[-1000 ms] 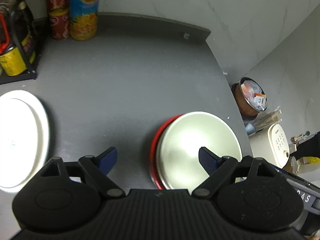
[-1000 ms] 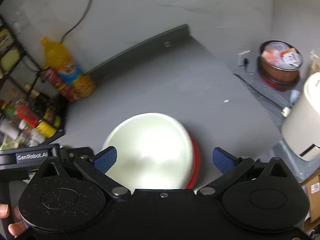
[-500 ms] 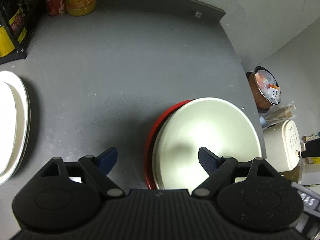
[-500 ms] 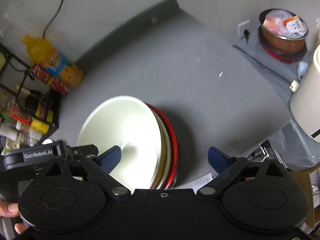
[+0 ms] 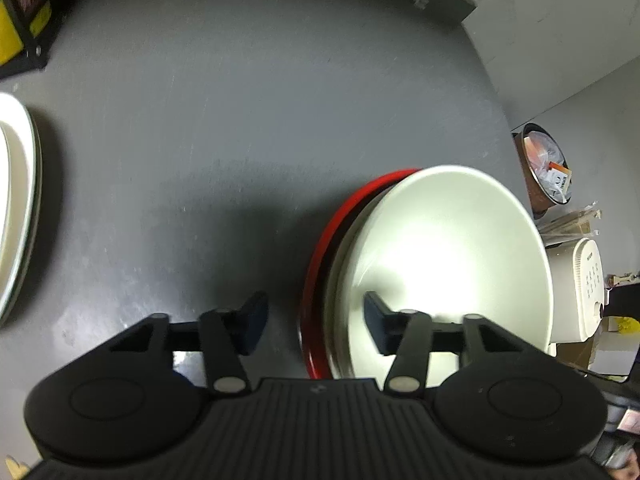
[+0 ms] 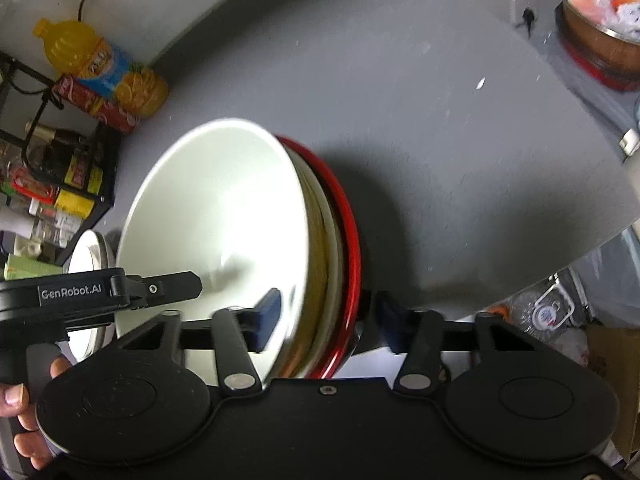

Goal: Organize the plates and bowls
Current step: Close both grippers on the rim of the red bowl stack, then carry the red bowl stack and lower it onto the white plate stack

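Observation:
A stack of bowls sits near the front right edge of the grey counter (image 5: 240,120). A white bowl (image 5: 440,248) (image 6: 216,216) is on top, a cream one lies under it, and a red bowl (image 5: 320,248) (image 6: 348,220) is at the bottom. My left gripper (image 5: 316,326) straddles the stack's left rim, jaws drawn in, one finger inside the white bowl and one outside the red rim. My right gripper (image 6: 328,318) clamps the right rim the same way. White plates (image 5: 16,200) lie stacked at the far left.
An orange juice bottle (image 6: 92,60), red cans (image 6: 96,104) and a black rack (image 6: 52,168) of jars fill the back left corner. Past the counter's right edge are a bin (image 5: 546,168) and a white appliance (image 5: 576,288). A hand (image 6: 24,432) holds the left gripper.
Both grippers moved in over the bowl stack's opposite rims and their jaws narrowed to about half the earlier gap. The plates slid toward the left edge of the left view.

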Demonstrator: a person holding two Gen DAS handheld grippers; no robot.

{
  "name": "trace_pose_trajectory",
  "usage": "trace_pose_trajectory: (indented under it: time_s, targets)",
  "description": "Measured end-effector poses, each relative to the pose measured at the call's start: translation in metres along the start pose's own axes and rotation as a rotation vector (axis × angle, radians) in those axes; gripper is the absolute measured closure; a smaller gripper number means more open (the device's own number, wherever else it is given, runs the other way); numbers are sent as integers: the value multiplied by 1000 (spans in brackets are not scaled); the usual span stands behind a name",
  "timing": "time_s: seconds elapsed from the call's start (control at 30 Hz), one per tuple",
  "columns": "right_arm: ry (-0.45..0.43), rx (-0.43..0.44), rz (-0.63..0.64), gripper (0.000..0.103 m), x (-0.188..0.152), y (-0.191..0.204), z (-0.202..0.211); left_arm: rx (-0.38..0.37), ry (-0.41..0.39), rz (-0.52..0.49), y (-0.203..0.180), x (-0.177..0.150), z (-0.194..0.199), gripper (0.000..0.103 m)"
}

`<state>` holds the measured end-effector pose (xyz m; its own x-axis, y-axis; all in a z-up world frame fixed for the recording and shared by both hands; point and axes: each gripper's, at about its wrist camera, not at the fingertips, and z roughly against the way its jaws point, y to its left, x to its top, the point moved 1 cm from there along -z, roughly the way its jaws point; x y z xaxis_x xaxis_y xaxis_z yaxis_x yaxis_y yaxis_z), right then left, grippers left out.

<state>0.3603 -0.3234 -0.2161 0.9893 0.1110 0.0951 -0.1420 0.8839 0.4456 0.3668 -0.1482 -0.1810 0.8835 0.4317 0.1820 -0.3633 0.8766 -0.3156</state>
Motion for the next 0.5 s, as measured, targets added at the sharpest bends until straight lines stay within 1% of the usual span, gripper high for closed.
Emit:
trace_pose_trajectory:
  time_s: [0.07, 0.17, 0.27, 0.5]
  targets:
    - [11, 3, 14, 59, 0, 1, -3, -10, 16, 7, 1, -1, -5, 71]
    - [17, -1, 43, 61, 2, 3, -3, -37, 16, -1, 2, -1, -9, 75]
    - [23, 7, 29, 65, 4, -2, -1, -27, 14, -23, -2, -1, -8, 75]
    - [24, 18, -19, 66, 6, -5, 1, -57, 11, -32, 1, 1, -5, 75]
